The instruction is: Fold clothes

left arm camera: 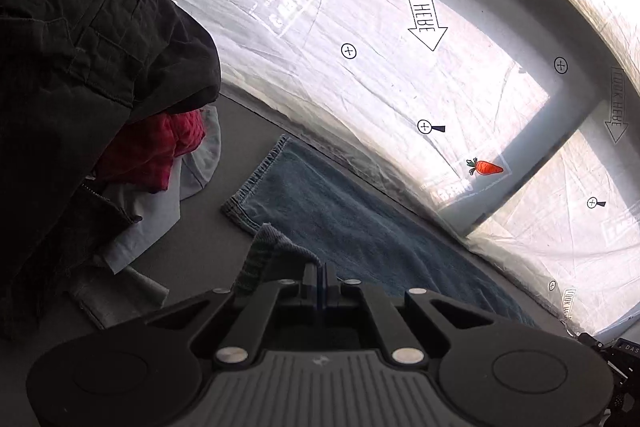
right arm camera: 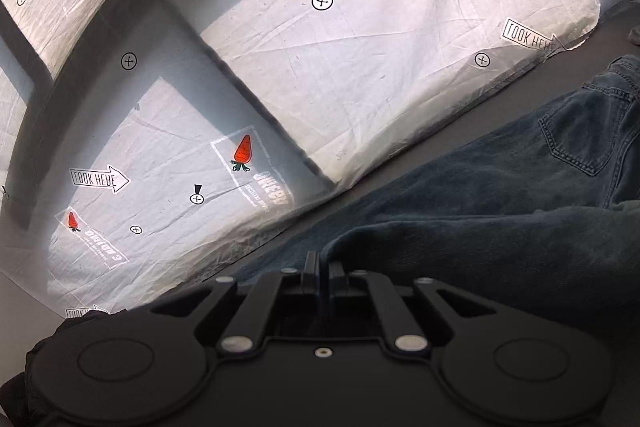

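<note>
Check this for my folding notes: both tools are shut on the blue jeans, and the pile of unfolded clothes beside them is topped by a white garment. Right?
Not quite. The pile of unfolded clothes is topped by a black garment; red and pale pieces lie under it, as the left wrist view shows. The rest holds: the left tool and right tool are both shut on the blue jeans.

Grey table (left arm camera: 192,243) bears jeans (left arm camera: 352,223); clothes heap (left arm camera: 80,67); printed sheet (left arm camera: 360,27).
</note>
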`<state>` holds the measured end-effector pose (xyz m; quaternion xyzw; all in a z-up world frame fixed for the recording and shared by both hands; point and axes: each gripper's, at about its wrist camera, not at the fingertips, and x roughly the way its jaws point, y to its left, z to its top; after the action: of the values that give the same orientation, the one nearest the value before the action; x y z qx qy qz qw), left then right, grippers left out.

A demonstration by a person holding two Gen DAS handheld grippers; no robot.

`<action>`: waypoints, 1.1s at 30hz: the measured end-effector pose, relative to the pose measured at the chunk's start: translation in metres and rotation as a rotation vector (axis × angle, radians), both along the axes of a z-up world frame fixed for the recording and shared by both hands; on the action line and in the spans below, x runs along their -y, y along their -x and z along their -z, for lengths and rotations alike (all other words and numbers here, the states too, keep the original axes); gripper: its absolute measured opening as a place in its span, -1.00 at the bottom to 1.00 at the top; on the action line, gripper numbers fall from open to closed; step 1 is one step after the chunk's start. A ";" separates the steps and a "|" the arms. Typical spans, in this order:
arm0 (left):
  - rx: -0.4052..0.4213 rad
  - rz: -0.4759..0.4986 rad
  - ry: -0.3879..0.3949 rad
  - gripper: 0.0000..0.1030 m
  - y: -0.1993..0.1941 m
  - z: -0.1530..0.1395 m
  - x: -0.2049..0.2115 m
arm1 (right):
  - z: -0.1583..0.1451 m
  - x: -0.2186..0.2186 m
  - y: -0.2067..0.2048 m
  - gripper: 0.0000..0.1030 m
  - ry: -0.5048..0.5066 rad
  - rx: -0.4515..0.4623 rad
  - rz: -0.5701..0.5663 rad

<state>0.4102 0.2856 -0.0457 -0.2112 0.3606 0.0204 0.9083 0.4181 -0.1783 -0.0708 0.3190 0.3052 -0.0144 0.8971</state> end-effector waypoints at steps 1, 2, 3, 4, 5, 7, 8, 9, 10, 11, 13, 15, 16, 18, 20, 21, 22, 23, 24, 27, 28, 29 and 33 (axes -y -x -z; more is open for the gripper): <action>-0.017 0.023 -0.036 -0.93 -0.021 0.009 0.003 | 0.007 -0.001 -0.013 -0.90 0.008 -0.016 0.004; -0.038 0.047 -0.073 -0.88 -0.041 0.019 0.007 | 0.016 -0.002 -0.024 -0.90 0.017 -0.035 0.007; -0.054 0.062 -0.107 -0.78 -0.057 0.028 0.009 | 0.026 -0.003 -0.034 -0.88 0.031 -0.059 0.008; -0.072 0.067 -0.134 -0.75 -0.070 0.038 0.010 | 0.036 -0.004 -0.045 -0.80 0.048 -0.086 0.003; -0.101 0.071 -0.166 -0.75 -0.085 0.049 0.012 | 0.046 -0.005 -0.052 -0.77 0.065 -0.111 -0.003; -0.150 0.064 -0.218 -0.63 -0.100 0.065 0.012 | 0.066 -0.010 -0.065 -0.55 0.104 -0.168 -0.001; -0.166 0.055 -0.229 -0.52 -0.103 0.069 0.011 | 0.072 -0.012 -0.066 -0.49 0.114 -0.187 0.002; -0.167 0.048 -0.221 -0.44 -0.099 0.072 0.007 | 0.076 -0.014 -0.064 -0.40 0.116 -0.192 0.004; -0.164 0.046 -0.203 -0.39 -0.092 0.074 0.002 | 0.079 -0.015 -0.060 -0.32 0.113 -0.192 0.003; -0.162 0.047 -0.183 -0.28 -0.084 0.076 -0.003 | 0.081 -0.016 -0.055 -0.28 0.112 -0.188 0.000; -0.180 0.044 -0.167 -0.20 -0.068 0.080 -0.007 | 0.080 -0.020 -0.040 -0.15 0.134 -0.176 -0.012; -0.217 0.038 -0.193 -0.16 -0.046 0.087 -0.008 | 0.077 -0.024 -0.023 -0.12 0.178 -0.173 -0.027; -0.236 0.035 -0.208 -0.14 -0.035 0.091 -0.008 | 0.075 -0.025 -0.014 -0.10 0.204 -0.171 -0.032; -0.276 0.016 -0.213 -0.05 -0.011 0.100 -0.011 | 0.073 -0.023 0.003 -0.07 0.247 -0.171 -0.033; -0.319 -0.012 -0.173 -0.05 0.011 0.112 -0.015 | 0.075 -0.017 0.022 -0.06 0.279 -0.182 -0.017; -0.342 -0.027 -0.146 -0.05 0.021 0.117 -0.016 | 0.077 -0.011 0.031 -0.05 0.288 -0.197 0.002; -0.354 -0.040 -0.132 -0.05 0.029 0.122 -0.017 | 0.079 -0.005 0.039 -0.05 0.296 -0.213 0.021; -0.354 -0.051 -0.131 -0.04 0.036 0.125 -0.015 | 0.081 0.000 0.047 -0.05 0.301 -0.224 0.037; -0.353 -0.060 -0.133 0.00 0.044 0.128 -0.013 | 0.082 0.006 0.054 -0.05 0.301 -0.230 0.052; -0.324 -0.071 -0.140 0.07 0.055 0.132 -0.005 | 0.083 0.027 0.080 -0.05 0.291 -0.240 0.097; -0.317 -0.073 -0.135 0.10 0.057 0.133 -0.003 | 0.082 0.035 0.090 -0.05 0.283 -0.242 0.111; -0.309 -0.082 -0.127 0.19 0.056 0.134 -0.002 | 0.082 0.043 0.098 -0.05 0.274 -0.242 0.125; -0.296 -0.149 -0.098 0.28 0.055 0.135 0.002 | 0.080 0.079 0.127 0.00 0.221 -0.250 0.196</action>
<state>0.3555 0.2840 -0.1803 -0.1872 0.4723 0.1360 0.8505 0.2911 -0.2572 -0.1511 0.2423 0.3782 -0.1747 0.8762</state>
